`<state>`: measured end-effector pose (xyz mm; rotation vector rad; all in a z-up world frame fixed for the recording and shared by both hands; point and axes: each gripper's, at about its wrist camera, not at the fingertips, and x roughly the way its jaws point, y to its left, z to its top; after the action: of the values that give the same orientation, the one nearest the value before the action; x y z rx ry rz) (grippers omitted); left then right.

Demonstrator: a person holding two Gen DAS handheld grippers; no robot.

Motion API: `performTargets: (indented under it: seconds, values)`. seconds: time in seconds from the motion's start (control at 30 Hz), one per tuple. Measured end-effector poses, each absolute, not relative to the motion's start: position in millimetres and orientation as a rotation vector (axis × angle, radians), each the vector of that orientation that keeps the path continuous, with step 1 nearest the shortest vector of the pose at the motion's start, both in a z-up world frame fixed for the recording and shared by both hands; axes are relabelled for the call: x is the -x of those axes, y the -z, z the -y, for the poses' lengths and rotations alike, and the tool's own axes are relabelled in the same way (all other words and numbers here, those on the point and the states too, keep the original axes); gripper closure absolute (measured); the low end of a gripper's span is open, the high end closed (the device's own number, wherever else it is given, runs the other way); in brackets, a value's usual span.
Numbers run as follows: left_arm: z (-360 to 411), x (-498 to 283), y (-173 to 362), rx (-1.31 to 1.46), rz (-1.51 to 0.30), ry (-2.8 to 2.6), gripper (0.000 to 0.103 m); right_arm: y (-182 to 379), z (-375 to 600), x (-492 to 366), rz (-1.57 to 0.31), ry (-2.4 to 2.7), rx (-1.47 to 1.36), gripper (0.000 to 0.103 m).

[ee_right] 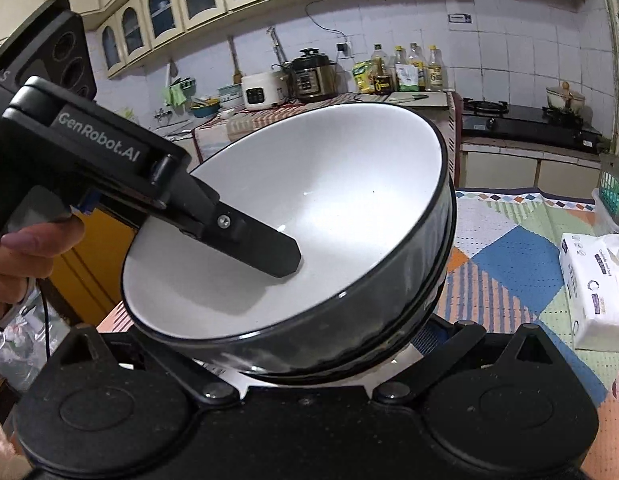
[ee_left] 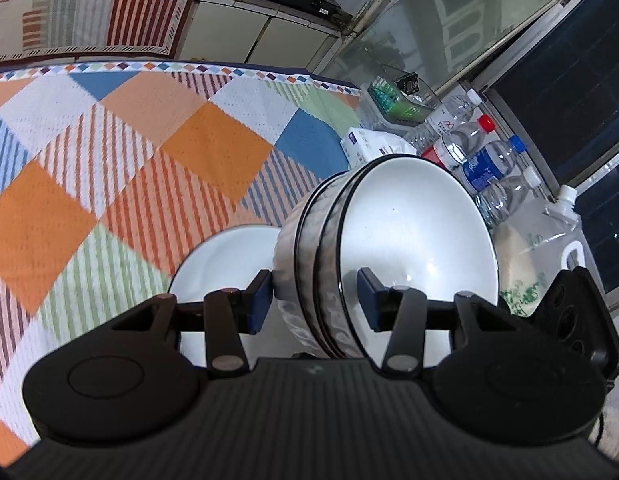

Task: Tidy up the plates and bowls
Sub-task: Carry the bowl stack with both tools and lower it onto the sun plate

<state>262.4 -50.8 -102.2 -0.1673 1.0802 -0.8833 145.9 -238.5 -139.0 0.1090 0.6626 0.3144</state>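
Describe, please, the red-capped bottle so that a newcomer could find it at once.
Follow the patchwork tablecloth to its right-hand edge, where clear plastic bottles cluster. The red-capped bottle sits among them; it alone has a red cap and label, while its neighbours wear white or blue caps.

Under the jaws spreads a table with a checked cloth (ee_left: 109,152). Ahead and right of them, at its far edge, lie a tissue pack (ee_left: 367,146), a green basket (ee_left: 393,100), bottles (ee_left: 485,164) and a jug (ee_left: 549,248).
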Motion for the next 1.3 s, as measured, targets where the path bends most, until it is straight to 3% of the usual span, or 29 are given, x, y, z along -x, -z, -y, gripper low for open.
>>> performTargets:
  seconds: [0.4,1.3]
  values:
    - [29.3,-233.9,126.6,0.228,-1.131,0.866,0.059,144.8,223.0,-115.3,-0.703,-0.353,-0.068,0.0]
    - [36.7,-263.7,207.0,0.361,-1.212,0.87,0.058,191.6,218.8,-141.5,-0.853,-0.355,0.021,0.0]
